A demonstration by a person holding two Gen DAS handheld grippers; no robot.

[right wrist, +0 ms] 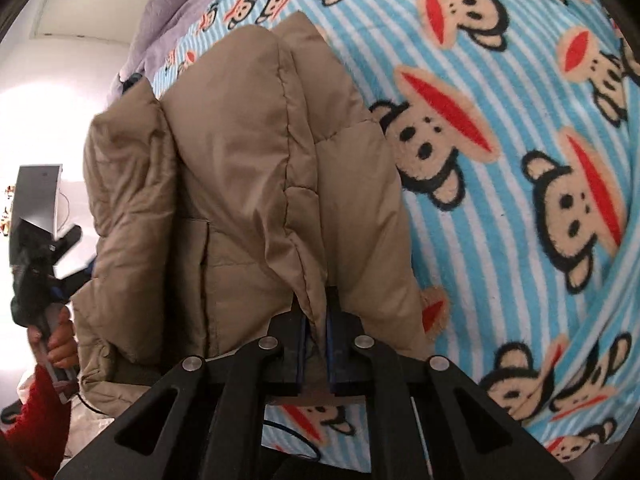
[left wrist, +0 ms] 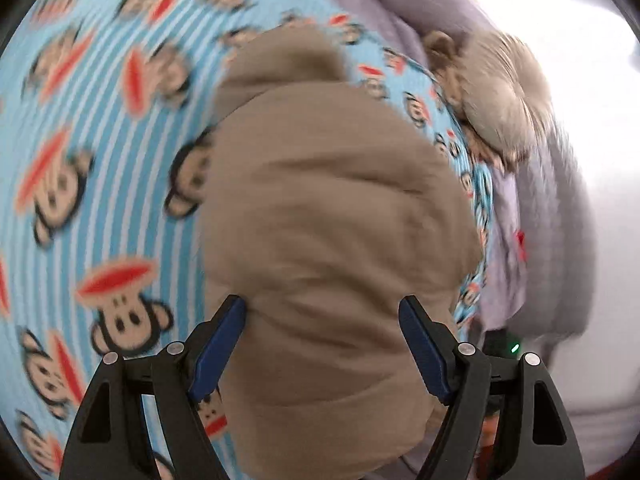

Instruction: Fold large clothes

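My right hand-held gripper [right wrist: 316, 334] pinches only an edge of the puffy tan quilted jacket [right wrist: 248, 184], so it may slip while my left hand-held gripper [left wrist: 322, 344] gapes empty above it.

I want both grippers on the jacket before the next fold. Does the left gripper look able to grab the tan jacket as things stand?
Probably yes. The left gripper is open right over the tan jacket, with puffy fabric bulging between its jaws and nothing lying on top. The right gripper already pinches an edge elsewhere, out of its way.
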